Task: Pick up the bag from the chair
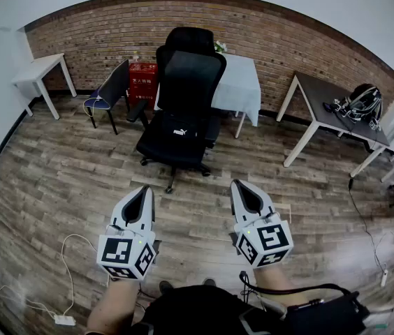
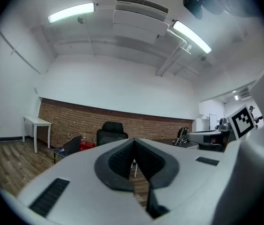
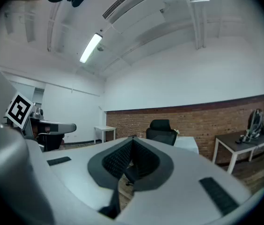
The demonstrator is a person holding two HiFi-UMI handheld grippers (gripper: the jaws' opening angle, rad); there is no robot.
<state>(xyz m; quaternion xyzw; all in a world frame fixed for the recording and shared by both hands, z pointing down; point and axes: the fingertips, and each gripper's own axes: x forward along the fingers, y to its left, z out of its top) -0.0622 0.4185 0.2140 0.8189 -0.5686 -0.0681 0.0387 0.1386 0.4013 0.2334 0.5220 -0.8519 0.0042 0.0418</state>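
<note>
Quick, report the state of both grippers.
Left gripper: closed, holding nothing.
Right gripper: closed, holding nothing.

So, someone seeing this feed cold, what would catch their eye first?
Probably the black office chair in the middle of the wood floor, with what looks like a black bag with a white logo on its seat. Then the left gripper and right gripper low in the foreground, both shut and empty, pointing toward the chair.
</note>
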